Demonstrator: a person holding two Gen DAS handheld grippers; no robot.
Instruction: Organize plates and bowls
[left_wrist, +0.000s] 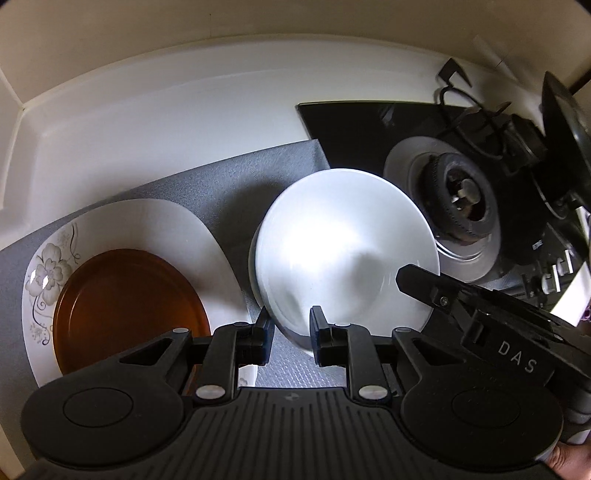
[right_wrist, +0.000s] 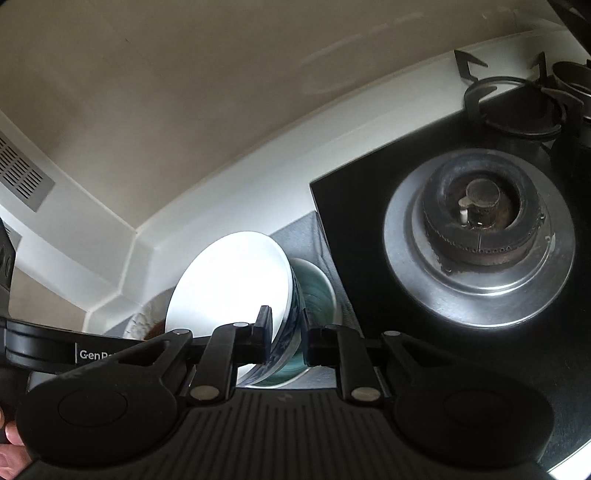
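— Left wrist view?
— My left gripper (left_wrist: 290, 325) straddles the white bowl (left_wrist: 343, 251) rim, not clenched; the amber plate (left_wrist: 125, 306) is already stacked on the floral plate (left_wrist: 199, 236) at nine o'clock.
— Right wrist view?
— My right gripper (right_wrist: 286, 332) brackets the rim too, unclamped; the bowl leans on a teal bowl (right_wrist: 314, 288), still unnested.

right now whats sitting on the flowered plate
An amber-brown plate lies on the flowered plate, covering its near middle. The white rim and the flower print at the left show. The left tool hides the plates' near edge, so anything there is unseen.
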